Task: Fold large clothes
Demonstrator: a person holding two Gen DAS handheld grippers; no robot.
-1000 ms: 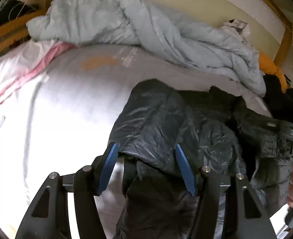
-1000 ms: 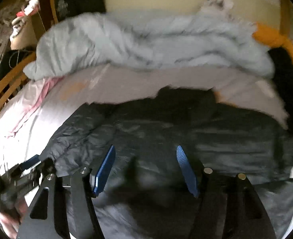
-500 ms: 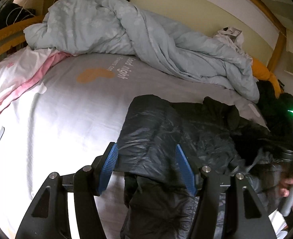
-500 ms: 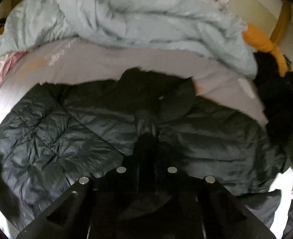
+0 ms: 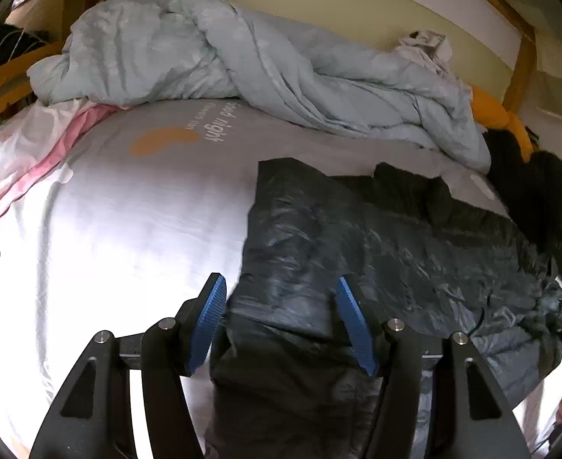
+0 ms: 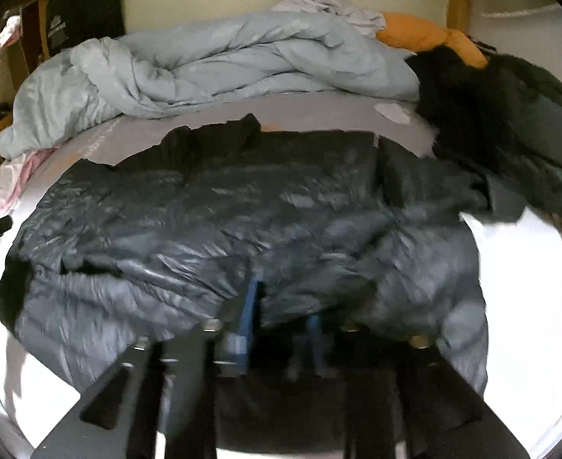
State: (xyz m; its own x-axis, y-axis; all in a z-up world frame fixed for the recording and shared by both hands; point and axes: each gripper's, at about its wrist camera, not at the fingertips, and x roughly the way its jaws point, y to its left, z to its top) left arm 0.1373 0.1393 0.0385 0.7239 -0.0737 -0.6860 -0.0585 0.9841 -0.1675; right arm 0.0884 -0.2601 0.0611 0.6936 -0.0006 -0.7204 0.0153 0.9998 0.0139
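Now right claw [image 6: 281, 325] is opening over the dark jacket [image 6: 242, 210].

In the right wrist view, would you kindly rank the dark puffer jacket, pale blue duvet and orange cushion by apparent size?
1. Dark puffer jacket, though nearness to the camera inflates it
2. Pale blue duvet
3. Orange cushion

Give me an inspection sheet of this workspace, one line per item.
Surface: bed sheet, grey-white, printed text and an orange patch.
Job's things: dark puffer jacket spread across the sheet.
Clutter: blue duvet bunched at the far side; pink cloth; orange cloth; second dark garment.
Grippers: left gripper open, jacket edge between its pads; right gripper blurred, jaws opening over the jacket.
Cables: nothing seen.
Surroundings: wooden bed frame, pale wall.
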